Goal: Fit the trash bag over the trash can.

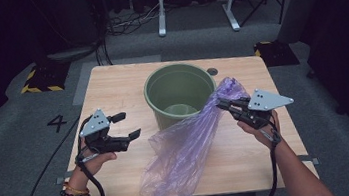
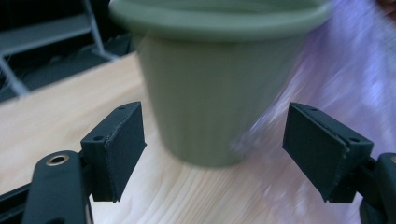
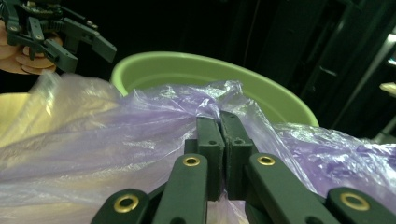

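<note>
Purple translucent plastic bag (image 1: 183, 147) film is draped from the near edge of the light wooden table (image 1: 111, 90), where its lower end is bunched, up towards the right. Its upper end is pinched between the closed jaws of the right gripper (image 1: 226, 105), held just beside the rim of the round green plastic bucket (image 1: 161, 87). The left gripper (image 1: 128, 125) is held above the table, left of the bucket, its jaws spread apart with nothing between them.
</note>
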### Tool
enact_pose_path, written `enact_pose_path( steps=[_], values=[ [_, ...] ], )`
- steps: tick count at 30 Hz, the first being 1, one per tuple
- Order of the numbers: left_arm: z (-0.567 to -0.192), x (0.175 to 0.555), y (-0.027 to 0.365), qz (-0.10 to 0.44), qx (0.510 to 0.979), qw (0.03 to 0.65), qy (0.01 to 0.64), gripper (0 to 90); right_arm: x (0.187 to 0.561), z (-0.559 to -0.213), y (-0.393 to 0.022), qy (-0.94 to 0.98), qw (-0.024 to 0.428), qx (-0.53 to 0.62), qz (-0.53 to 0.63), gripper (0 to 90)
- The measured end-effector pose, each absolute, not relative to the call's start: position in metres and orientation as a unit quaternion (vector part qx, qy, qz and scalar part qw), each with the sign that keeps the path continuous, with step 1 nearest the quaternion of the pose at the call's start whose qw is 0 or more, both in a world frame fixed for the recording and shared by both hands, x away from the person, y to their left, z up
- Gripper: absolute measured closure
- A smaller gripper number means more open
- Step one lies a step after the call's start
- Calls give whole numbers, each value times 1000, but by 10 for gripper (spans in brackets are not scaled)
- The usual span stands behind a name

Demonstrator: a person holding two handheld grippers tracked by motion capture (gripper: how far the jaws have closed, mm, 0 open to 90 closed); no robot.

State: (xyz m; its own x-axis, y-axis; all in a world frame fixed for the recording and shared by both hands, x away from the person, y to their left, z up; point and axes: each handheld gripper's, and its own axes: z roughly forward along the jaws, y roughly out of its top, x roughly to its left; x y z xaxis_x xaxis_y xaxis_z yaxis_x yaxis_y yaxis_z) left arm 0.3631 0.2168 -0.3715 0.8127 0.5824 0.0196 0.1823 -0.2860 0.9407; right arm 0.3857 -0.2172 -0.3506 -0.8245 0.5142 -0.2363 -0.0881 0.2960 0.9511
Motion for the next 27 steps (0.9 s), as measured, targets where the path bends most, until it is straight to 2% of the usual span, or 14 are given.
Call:
enact_pose_path(
  steps=[6,12,17,22,24,25,27],
  values=[
    [-342,350,183,170,785,562,200,205,389,-336,-199,759,271,110,581,889],
    [-332,341,143,162,801,552,166,175,391,-326,-184,756,275,91,587,890],
    [-332,343,115,178,825,513,158,161,389,-319,-175,747,273,75,602,891],
    [-336,347,103,205,838,476,170,180,386,-312,-165,747,276,55,603,891],
    [-338,348,101,215,841,463,179,331,385,-310,-162,744,273,49,608,891],
    [-338,346,101,227,838,461,183,369,385,-310,-161,744,273,47,608,891],
    [-340,346,103,245,841,448,179,539,386,-309,-158,743,273,45,609,891]
  ],
)
